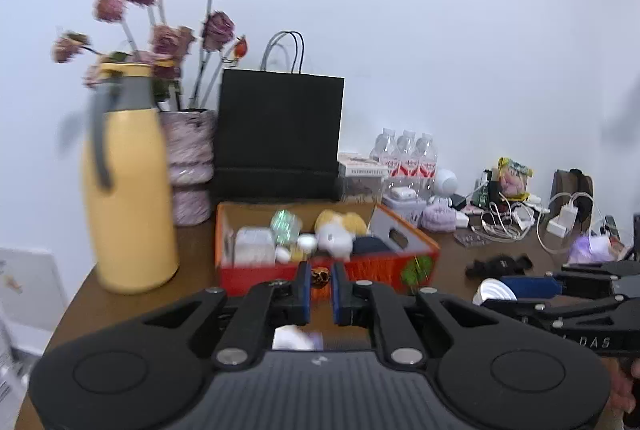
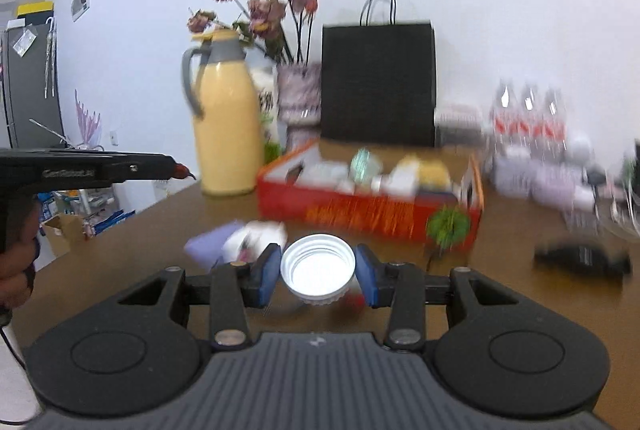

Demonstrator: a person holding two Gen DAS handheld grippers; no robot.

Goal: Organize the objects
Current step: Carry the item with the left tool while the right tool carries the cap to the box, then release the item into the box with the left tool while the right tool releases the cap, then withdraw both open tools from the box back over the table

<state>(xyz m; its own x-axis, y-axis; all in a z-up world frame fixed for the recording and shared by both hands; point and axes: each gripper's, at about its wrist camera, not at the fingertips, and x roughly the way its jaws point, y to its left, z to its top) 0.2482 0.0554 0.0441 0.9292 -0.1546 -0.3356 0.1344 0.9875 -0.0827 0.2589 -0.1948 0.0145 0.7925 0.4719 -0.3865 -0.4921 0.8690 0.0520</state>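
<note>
Spreading under both claws, the brown tabletop [image 2: 132, 230] carries an orange box [image 1: 380, 266] of small items just ahead of the left claw [image 1: 320, 284] — clenched on a small dark-orange thing [image 1: 320, 276]; the right claw [image 2: 318, 268] grasps a white cap [image 2: 318, 266], open side up

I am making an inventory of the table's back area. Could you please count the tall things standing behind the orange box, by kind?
Yellow thermos jug: 1
Vase with dried flowers: 1
Black paper bag: 1
Water bottles: 3
Total: 6
</note>
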